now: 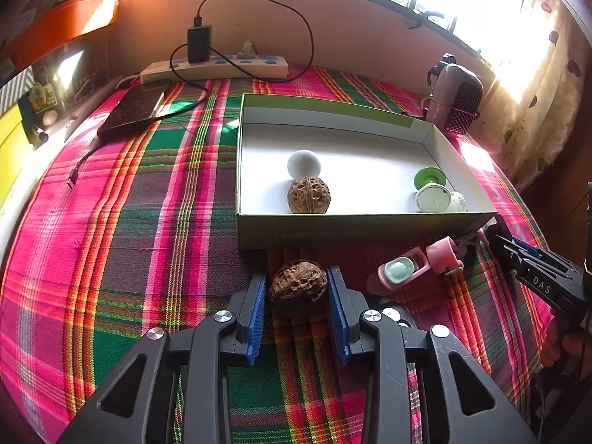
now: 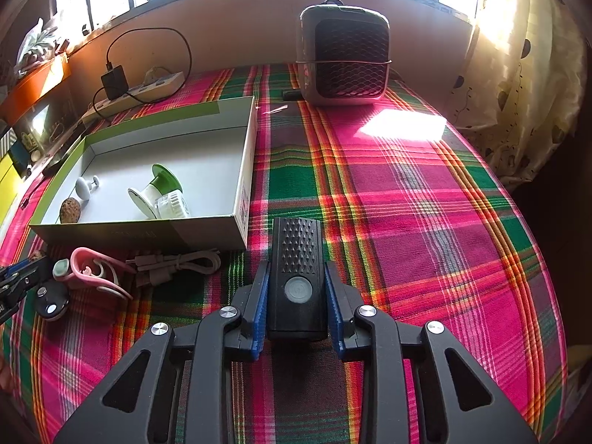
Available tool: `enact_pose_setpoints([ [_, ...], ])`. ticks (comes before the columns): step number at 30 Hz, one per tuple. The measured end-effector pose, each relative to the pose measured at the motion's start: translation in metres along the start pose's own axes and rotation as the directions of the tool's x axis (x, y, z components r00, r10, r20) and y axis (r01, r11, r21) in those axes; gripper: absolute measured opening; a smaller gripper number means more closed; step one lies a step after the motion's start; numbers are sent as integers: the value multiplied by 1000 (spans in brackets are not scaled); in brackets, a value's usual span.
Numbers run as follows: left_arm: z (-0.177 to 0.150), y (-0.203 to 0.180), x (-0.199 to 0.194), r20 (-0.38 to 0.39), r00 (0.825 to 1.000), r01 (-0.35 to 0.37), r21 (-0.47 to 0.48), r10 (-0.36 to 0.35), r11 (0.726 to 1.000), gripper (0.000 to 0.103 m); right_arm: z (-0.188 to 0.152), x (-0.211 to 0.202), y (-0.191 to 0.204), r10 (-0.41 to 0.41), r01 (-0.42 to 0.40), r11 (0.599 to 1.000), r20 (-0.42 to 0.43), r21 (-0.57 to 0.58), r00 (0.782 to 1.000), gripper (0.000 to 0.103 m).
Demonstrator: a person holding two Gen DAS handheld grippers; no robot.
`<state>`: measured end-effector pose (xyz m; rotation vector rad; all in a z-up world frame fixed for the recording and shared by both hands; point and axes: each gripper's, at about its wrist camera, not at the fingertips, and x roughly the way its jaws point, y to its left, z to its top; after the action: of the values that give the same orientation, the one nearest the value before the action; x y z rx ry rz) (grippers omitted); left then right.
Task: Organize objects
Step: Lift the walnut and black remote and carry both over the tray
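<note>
Walnut [image 1: 298,288] sits between my left tongs [image 1: 297,296], black lamp [image 2: 298,277] between my right tongs [image 2: 297,296], both gripped near the box [image 1: 370,231]. Inside already: another walnut [image 1: 308,195], white knob [image 1: 303,163], green spool [image 1: 431,188]; pink earphones [image 1: 410,264] and cable [image 2: 177,264] remain outside on the table [image 2: 407,203]

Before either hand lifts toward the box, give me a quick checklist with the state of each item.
1. Left gripper closed on the walnut: ok, both pads appear to touch it.
2. Right gripper closed on the black device: ok, pads flank its sides.
3. Free floor in the box: ok, bare white between the second walnut and the green spool.
4. Walnut off the cloth: cannot tell.
5. Grippers apart from each other: ok.
6. Pink earphone and cable clear of the right gripper: ok.
</note>
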<state>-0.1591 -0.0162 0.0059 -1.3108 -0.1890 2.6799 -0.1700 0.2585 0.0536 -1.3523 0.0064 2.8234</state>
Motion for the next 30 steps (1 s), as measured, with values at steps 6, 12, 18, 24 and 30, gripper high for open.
enact_pose_setpoints([
  [6,1,0,0,0,1000,-1,0,1,1000,29,0,0,0,0,0,1000,0,0,1000,28],
  [12,0,0,-1,0,1000,-7,5,7,1000,29,0,0,0,0,0,1000,0,0,1000,28],
  [18,1,-2,-6,16,1000,-9,18,8,1000,29,0,-1,-1,5,-5,1000,-1,6,1000,28],
  [24,4,-3,-13,32,999,-12,20,12,1000,29,0,-5,-2,5,-5,1000,3,6,1000,28],
  [30,8,-8,-23,57,998,-16,37,13,999,29,4,-17,-2,11,-11,1000,28,1,1000,28],
])
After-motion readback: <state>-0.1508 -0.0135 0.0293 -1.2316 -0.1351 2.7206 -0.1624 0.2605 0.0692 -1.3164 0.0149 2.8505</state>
